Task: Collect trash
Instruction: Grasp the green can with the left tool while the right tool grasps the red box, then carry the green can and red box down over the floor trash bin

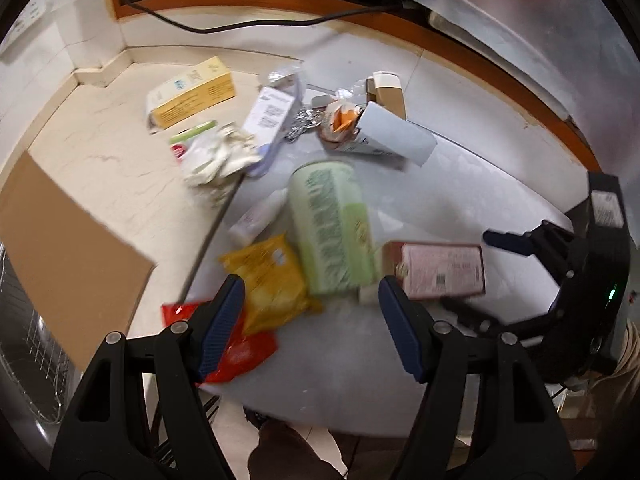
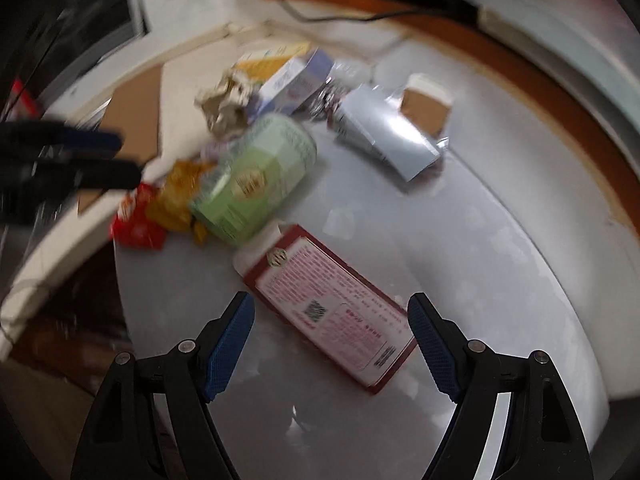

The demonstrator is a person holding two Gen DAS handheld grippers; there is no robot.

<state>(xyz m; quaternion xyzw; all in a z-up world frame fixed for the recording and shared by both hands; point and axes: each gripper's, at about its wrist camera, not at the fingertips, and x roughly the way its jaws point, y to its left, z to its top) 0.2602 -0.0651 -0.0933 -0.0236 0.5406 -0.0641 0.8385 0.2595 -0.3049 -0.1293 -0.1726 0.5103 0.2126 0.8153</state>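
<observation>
Left gripper (image 1: 312, 312) hovering with jaws spread wide and nothing between the pads, pointing steeply down over the near edge of the round grey table (image 1: 460, 184). Right gripper (image 2: 330, 332) likewise hanging released and empty, its blue pads (image 2: 230, 346) straddling, without touching, the lower end of the red-and-pink carton (image 2: 332, 304) lying flat near the table's front edge. Same right gripper (image 1: 520, 264) showing at the table's right edge in the left wrist view, with the carton (image 1: 440, 272) just beside its fingers. Trash lying spread across the table: green cylindrical can (image 1: 332, 232) resting on its side near the centre, touching the yellow packet (image 1: 272, 280); red wrapper (image 1: 240, 352) sitting at the near left edge, partly under the yellow packet and partly behind the left gripper's finger; small white tube (image 1: 256, 216) lying just beside the can. Toward the far edge: silver-grey pouch (image 1: 396, 136) leaning over an orange-filled wrapper (image 1: 340, 120), small brown box (image 1: 390, 90) standing behind them, white-and-lilac box (image 1: 272, 112) lying to their left. Crumpled paper (image 1: 224, 156) and yellow box (image 1: 192, 94) sitting on the cream counter (image 1: 100, 152) adjoining the table's left edge; cardboard sheet (image 1: 68, 252) covering the counter's near corner. Both views blurring from motion.
</observation>
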